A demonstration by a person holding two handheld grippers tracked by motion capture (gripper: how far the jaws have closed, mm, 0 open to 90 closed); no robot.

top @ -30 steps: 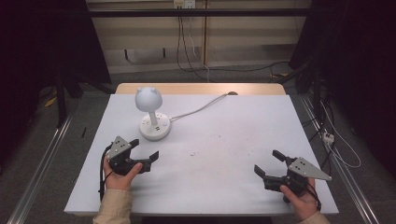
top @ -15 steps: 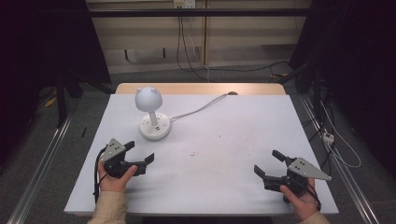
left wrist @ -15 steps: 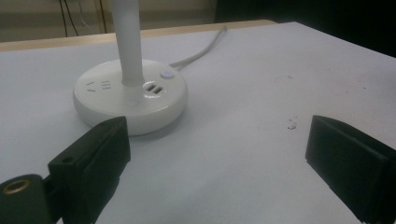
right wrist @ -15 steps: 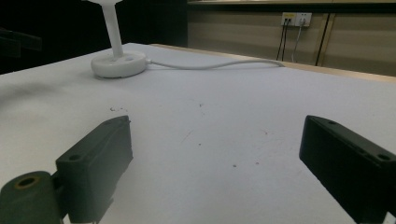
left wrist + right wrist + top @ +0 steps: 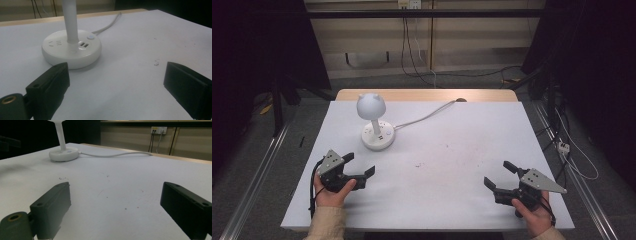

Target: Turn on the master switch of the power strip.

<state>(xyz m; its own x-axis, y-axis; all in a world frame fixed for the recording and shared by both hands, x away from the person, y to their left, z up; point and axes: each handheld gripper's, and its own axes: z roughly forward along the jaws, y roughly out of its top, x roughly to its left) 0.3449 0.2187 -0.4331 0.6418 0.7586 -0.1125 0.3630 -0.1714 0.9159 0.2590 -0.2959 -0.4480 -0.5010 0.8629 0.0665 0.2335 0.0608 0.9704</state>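
A small white desk lamp [image 5: 377, 131] with a round head stands on a disc base at the table's back left. In the left gripper view the base [image 5: 71, 50] shows sockets, USB ports and a button, just beyond the jaws. My left gripper [image 5: 360, 164] sits low over the table [image 5: 452, 150], a short way in front of the lamp, open and empty [image 5: 115, 85]. My right gripper [image 5: 497, 173] rests near the front right, also open with nothing between its jaws [image 5: 115, 202]. It points toward the far-off lamp base [image 5: 63, 154].
The lamp's white cable [image 5: 427, 117] runs from the base to the table's back edge. Small dark specks [image 5: 419, 164] mark the middle of the white tabletop. Metal rails [image 5: 257, 170] flank the table, and loose cables lie on the floor to the right [image 5: 572, 155].
My left gripper has drifted a little to the left and back toward the person. The right gripper and the lamp have stayed put.
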